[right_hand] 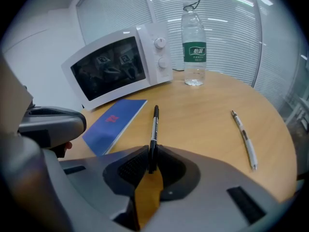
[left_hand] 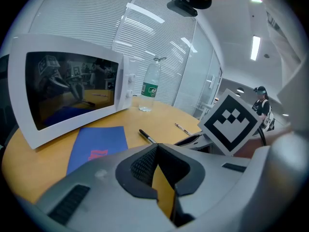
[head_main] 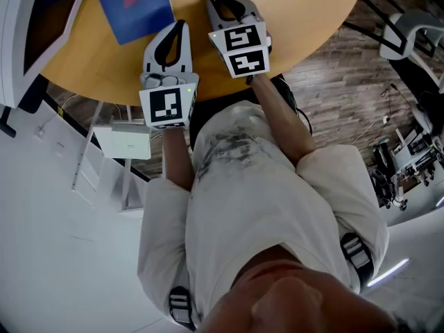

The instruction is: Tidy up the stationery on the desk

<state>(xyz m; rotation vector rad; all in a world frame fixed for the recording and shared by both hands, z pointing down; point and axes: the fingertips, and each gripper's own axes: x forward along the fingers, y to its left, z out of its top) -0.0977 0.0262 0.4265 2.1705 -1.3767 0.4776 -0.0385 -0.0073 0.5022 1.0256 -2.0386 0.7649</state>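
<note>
Two jaws of the right gripper (right_hand: 152, 164) are clamped on the near end of a black pen (right_hand: 154, 127). The pen sticks out straight ahead over the round wooden worktop (right_hand: 207, 105); I cannot tell whether its far end touches the wood. Just to the pen's left, a blue booklet (right_hand: 115, 123) with red print on its cover lies flat on the worktop. To the right, well apart from the black pen, a white pen (right_hand: 244, 139) lies on the wood. Farther back stands a white microwave (right_hand: 118, 69). Beside its dial side is an upright clear water bottle (right_hand: 194, 47) with a green label. The left gripper (left_hand: 156, 150) has its jaws pressed together with nothing between them. It is at the worktop's near edge, beside the right gripper and near the booklet's near corner.
</note>
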